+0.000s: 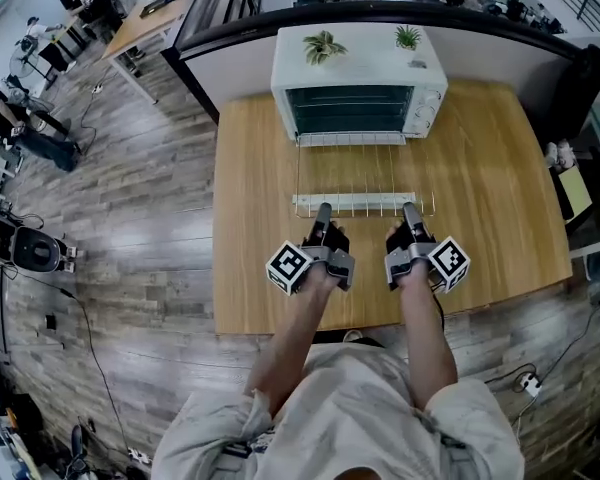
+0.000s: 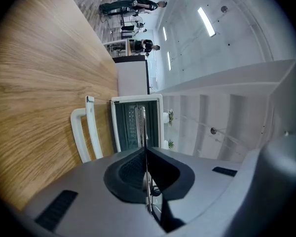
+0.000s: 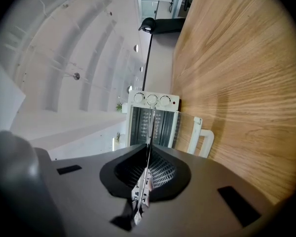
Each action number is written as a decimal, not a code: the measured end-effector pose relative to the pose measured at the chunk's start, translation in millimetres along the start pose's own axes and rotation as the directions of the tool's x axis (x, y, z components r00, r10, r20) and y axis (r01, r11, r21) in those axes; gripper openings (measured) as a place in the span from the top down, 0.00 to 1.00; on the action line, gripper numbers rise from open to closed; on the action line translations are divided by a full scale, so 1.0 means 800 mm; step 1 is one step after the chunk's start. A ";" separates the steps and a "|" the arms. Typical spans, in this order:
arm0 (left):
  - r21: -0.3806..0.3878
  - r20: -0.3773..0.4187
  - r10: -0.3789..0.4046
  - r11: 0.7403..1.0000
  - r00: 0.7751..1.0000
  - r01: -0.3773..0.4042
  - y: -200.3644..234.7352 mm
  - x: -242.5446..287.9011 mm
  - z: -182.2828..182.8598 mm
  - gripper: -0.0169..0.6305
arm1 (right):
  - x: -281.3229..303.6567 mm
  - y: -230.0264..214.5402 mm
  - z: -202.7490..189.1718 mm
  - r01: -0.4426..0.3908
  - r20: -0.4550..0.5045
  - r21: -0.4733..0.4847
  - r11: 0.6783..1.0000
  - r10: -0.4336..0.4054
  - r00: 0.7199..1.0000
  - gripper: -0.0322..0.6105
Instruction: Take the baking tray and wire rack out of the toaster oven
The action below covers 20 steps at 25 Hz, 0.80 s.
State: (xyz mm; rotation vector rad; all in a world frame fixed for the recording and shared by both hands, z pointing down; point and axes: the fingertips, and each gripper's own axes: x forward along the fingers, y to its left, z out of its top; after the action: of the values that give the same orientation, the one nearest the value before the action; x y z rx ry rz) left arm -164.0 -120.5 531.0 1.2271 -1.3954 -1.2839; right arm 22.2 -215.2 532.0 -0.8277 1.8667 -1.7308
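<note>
The left gripper (image 1: 324, 212) and right gripper (image 1: 410, 211) are each clenched on the near edge of the thin silver wire rack (image 1: 365, 173), which lies crosswise over the dropped glass door (image 1: 352, 202), directly before the white toaster oven (image 1: 360, 63).

Both forearms reach straight ahead, side by side, toward the toaster oven (image 1: 358, 68). The left gripper (image 1: 323, 210) and right gripper (image 1: 411, 210) are held level and parallel, slightly apart, both short of the oven's front. Each is rolled so that its marker cube sits on the outer side. Both pairs of jaws are closed tight, each pinching the near edge of the wire rack (image 1: 360, 173).
</note>
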 end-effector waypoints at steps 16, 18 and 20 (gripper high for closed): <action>-0.031 -0.401 -0.028 0.999 0.915 0.016 -0.023 0.054 -0.222 0.95 | -0.182 -0.024 0.155 0.075 0.390 0.029 0.997 -0.080 0.917 0.91; -0.039 -0.460 -0.027 0.999 0.888 0.011 -0.025 0.053 -0.258 0.95 | -0.216 -0.029 0.171 0.090 0.447 0.041 0.995 -0.099 0.889 0.91; -0.041 -0.505 -0.026 0.999 0.862 0.006 -0.027 0.051 -0.287 0.95 | -0.244 -0.034 0.183 0.097 0.489 0.053 0.994 -0.110 0.865 0.91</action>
State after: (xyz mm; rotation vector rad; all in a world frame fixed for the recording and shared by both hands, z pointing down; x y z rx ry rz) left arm 57.9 -196.1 533.3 1.4242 -0.9723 -0.8971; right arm 265.8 -184.2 531.2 -1.2442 1.4718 -1.4206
